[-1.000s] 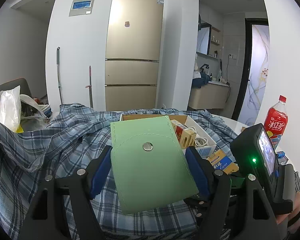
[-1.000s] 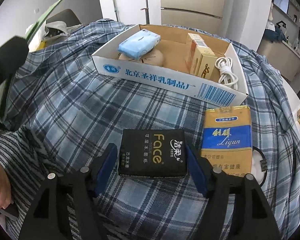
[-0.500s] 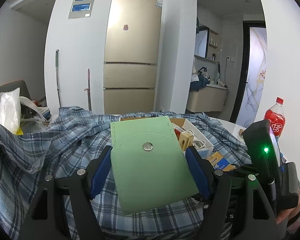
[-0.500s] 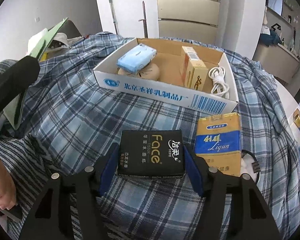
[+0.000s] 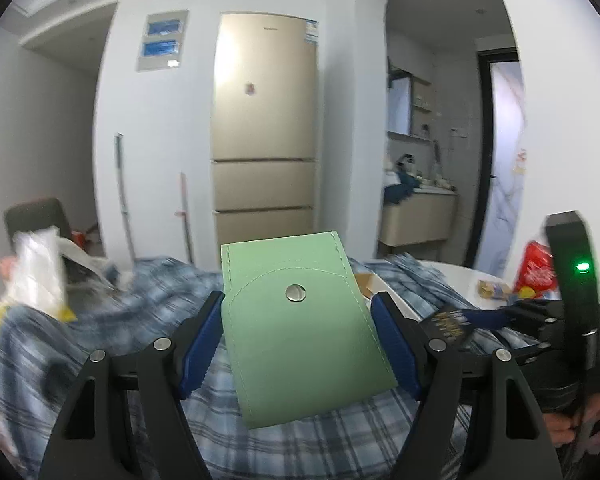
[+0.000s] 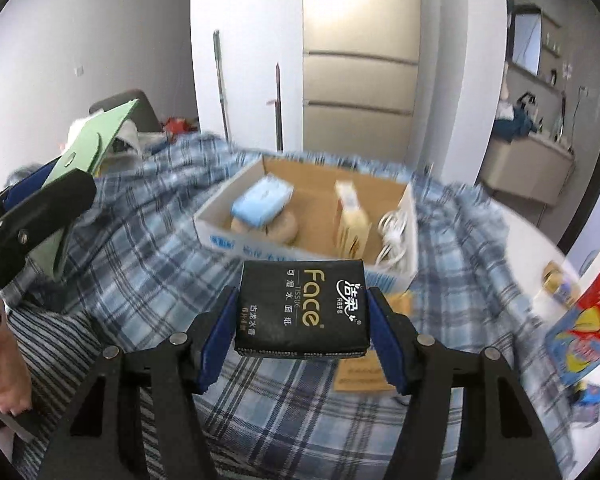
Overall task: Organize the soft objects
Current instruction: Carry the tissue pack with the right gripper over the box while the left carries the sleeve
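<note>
A blue-and-white plaid cloth (image 6: 140, 248) covers the work surface, rumpled into folds, with a bare white tabletop (image 6: 540, 248) showing at its right edge. Behind it stand white walls, a tall beige refrigerator (image 5: 264, 128), two long handles leaning against the wall, and an arched opening onto a room with a beige cabinet (image 5: 416, 220). An open cardboard box (image 6: 228, 236) with blue printing on its white front sits on the cloth; inside lie a light-blue tissue pack (image 6: 262, 200) resting on a round tan object (image 6: 280, 228), an upright yellow carton (image 6: 352, 220), and a coiled white cable (image 6: 394, 236) at the right end. An orange flat pack (image 6: 364, 376) lies on the cloth in front of the box, partly hidden, and a red bottle label (image 6: 596, 300) shows at the far right. The left gripper (image 5: 298, 332) clamps a green snap-button pouch (image 5: 304, 332) by its side edges, lifted clear of the cloth and tilted. The right gripper (image 6: 302, 320) has just been closing its jaws and now presses both blue pads against a black "Face" tissue pack (image 6: 302, 308), held above the cloth just in front of the box. A hand (image 6: 4, 364) grips the left tool's handle at the picture's left edge.
</note>
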A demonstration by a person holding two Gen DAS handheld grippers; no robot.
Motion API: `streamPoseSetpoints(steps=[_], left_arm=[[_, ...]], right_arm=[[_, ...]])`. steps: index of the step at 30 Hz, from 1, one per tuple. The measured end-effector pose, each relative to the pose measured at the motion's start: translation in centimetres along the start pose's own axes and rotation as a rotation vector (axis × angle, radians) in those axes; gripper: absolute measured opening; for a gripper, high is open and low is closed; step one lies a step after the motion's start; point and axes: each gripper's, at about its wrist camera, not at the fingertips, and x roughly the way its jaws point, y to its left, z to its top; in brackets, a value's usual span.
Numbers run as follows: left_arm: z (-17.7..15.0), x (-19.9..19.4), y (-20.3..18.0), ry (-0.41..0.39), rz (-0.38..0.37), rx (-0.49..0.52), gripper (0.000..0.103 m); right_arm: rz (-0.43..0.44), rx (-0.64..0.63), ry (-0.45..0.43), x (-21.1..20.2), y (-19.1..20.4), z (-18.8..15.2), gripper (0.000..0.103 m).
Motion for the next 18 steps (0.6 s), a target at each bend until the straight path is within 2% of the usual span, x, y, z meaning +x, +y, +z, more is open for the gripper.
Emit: streamPoseSetpoints(steps=[3,6,9,10,16,18], left_arm=[[1.8,-0.3,0.0,0.016,0.007,0.004,0.076],[3.5,-0.2,-1.1,0.009,0.035,0.054,0.076],[5.1,0.8,-1.4,0.045,-0.02,0.009,0.076],[5.5,1.2,-1.4,0.052,-0.017,0.0,0.076],[9.5,3.2,-2.6,0.03,0.015,-0.007,0.076],[10.8,4.0,-2.9,0.027,0.008,-0.02,0.076]], right_arm=[[-0.018,0.004,-0.05,-1.9,-0.9,1.6,0.062],[-0.024,0.03,-0.095,-3.4,-1.9,3.2,0.062],[-0.026,0.06,-0.135,-4.2,-2.5,5.0,0.062],[-0.03,0.064,-0.142,-4.4,-2.6,5.6,0.062],[-0.057,0.093,-0.121,-2.9,-2.6,10.2,0.062],[-0.039,0.125,-0.106,-2.0,-3.0,11.4,0.062]])
